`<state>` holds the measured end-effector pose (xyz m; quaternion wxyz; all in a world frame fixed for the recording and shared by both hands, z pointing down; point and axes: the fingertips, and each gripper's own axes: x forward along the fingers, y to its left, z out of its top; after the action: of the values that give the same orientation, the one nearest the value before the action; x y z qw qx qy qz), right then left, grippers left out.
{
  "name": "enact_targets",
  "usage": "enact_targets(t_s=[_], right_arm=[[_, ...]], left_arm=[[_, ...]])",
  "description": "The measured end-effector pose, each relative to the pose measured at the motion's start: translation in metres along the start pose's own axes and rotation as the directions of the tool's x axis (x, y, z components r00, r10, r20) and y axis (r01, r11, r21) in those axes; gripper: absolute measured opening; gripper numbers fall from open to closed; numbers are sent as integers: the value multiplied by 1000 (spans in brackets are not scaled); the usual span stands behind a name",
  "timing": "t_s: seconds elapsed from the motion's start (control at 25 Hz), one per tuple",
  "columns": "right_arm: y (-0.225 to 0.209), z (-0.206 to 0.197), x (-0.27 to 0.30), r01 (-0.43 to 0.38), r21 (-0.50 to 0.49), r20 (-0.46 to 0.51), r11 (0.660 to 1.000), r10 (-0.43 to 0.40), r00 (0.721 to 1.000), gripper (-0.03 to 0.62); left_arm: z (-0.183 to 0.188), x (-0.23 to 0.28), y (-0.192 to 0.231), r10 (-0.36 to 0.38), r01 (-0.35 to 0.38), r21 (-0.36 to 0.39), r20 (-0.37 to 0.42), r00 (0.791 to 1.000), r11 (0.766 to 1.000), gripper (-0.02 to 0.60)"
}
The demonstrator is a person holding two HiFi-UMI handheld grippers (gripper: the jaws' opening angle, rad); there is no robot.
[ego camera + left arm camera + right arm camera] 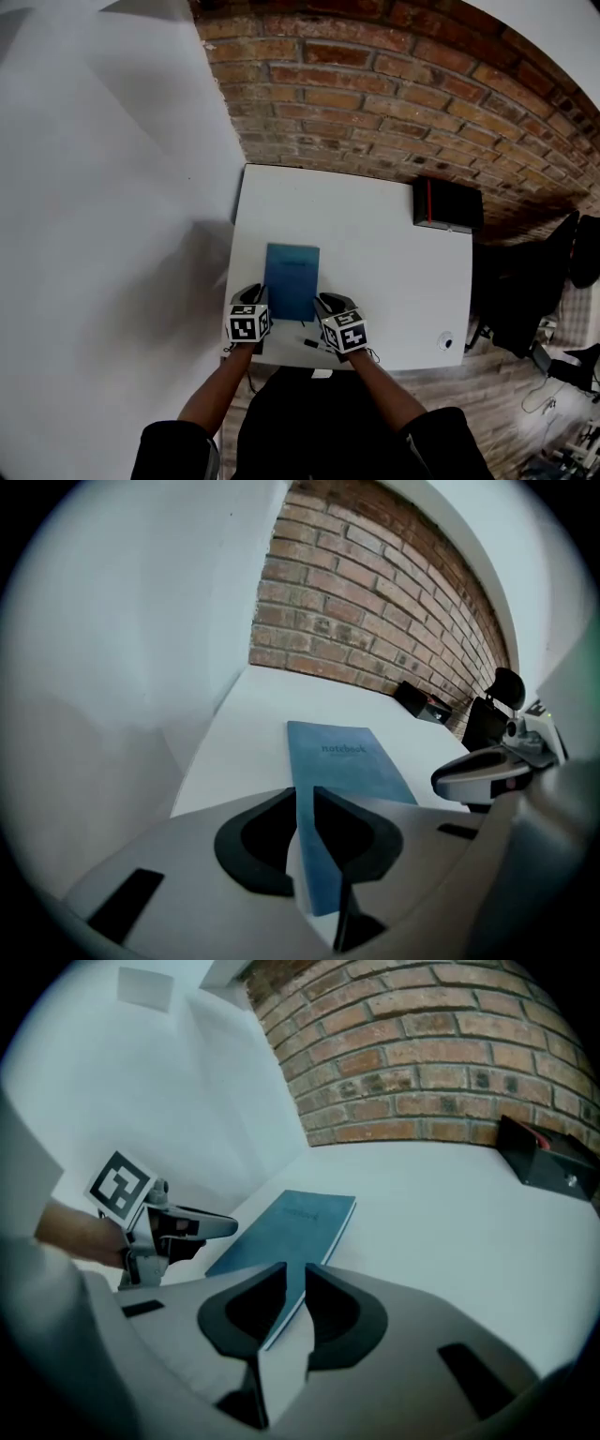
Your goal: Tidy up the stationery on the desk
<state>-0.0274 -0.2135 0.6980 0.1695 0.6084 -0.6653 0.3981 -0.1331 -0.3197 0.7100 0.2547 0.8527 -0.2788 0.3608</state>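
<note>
The left tool [305, 796] is pinching the near left edge of the blue notebook [292, 278], its jaws drawn close with the cover sitting between them. The right tool [294, 1276] is gripping the notebook's near right edge in the same way. The notebook is sitting over the near left part of the white table [394, 253], lengthwise toward the brick wall [375, 84]. A dark pen [314, 344] is lying on the table at its near edge, between the two tools. A black box [447, 204] is standing at the far right corner, well apart from the notebook.

White desk [394, 234] against brick wall [375, 84]
</note>
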Motion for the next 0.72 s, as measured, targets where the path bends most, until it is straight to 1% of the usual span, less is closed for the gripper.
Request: enact_targets(t_s=[0.12, 0.24, 0.32, 0.44, 0.64, 0.72], right_arm=[[4, -6, -18, -30, -113, -32, 993, 26, 999, 77], [9, -21, -35, -63, -227, -91, 972, 44, 995, 77], [13, -34, -43, -89, -267, -132, 959, 55, 990, 77], [17, -50, -50, -103, -274, -156, 956, 62, 986, 77], [21, -65, -55, -94, -261, -153, 961, 55, 987, 77], [25, -71, -58, -100, -270, -155, 958, 59, 986, 77]], left_arm=[[-2, -10, -11, -24, 23, 33, 25, 999, 999, 71], [-4, -19, -22, -50, 48, 56, 44, 998, 997, 71], [-5, -24, -28, -58, 54, 61, 55, 997, 997, 67], [-8, -28, -37, -69, 64, 69, 69, 995, 996, 64], [-19, -34, -56, -86, 80, 86, 73, 994, 993, 63], [-25, -36, -64, -89, 83, 81, 73, 993, 993, 63]])
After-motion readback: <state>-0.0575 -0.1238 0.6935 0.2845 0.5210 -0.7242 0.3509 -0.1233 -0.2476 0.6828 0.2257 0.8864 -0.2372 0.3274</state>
